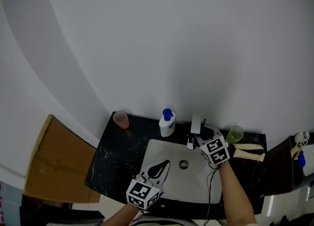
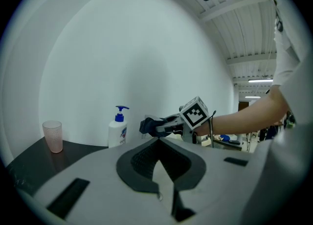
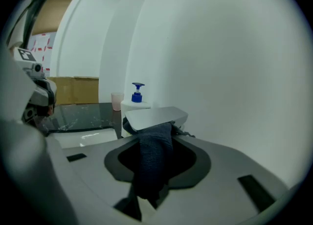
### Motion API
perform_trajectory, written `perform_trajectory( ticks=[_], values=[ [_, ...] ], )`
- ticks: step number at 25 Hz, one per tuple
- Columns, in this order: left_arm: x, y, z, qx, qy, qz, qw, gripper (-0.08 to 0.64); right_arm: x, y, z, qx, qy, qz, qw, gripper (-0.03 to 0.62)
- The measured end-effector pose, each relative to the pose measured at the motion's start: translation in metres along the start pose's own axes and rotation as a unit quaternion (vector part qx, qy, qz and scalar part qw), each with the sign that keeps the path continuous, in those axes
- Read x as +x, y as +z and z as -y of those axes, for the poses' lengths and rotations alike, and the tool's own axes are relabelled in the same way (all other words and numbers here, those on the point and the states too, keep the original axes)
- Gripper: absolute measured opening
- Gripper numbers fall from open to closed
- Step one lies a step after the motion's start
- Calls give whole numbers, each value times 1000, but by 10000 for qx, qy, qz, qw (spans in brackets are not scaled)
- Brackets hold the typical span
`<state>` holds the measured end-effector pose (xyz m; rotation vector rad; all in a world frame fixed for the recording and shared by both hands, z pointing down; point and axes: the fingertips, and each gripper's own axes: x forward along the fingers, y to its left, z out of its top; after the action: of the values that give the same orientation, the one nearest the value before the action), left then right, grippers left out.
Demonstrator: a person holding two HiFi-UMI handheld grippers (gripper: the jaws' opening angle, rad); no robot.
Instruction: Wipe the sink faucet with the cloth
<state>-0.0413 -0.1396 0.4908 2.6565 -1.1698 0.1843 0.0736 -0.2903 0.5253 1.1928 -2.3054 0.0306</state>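
Right hand-held gripper point(image 1: 198, 139): clenched on the dark cloth point(image 3: 154, 160), cloth against the faucet point(image 3: 156, 116).
Left hand-held gripper point(image 2: 157, 141): jaws together, empty, above the sink point(image 1: 158, 147).
Faucet: behind the sink basin.

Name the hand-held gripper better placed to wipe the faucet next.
Right. The right hand-held gripper is shut on the dark cloth, which touches the white faucet. The left hand-held gripper is empty, jaws together, over the near side of the sink, away from the faucet.
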Motion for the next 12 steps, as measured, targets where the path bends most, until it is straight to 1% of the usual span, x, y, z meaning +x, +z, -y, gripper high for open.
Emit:
perform_trajectory(
  ticks=[4,9,12],
  values=[
    [-3,2,1,14,16,47,10000,0,-8,3,-10,41,-20,150,9999,127],
    [-6,5,4,24,-11,102,9999,0,-35,3,-38,-24,279,375,9989,127],
    [-5,3,4,20,-28,79,10000,0,-36,3,-40,-36,309,401,9987,127]
  ],
)
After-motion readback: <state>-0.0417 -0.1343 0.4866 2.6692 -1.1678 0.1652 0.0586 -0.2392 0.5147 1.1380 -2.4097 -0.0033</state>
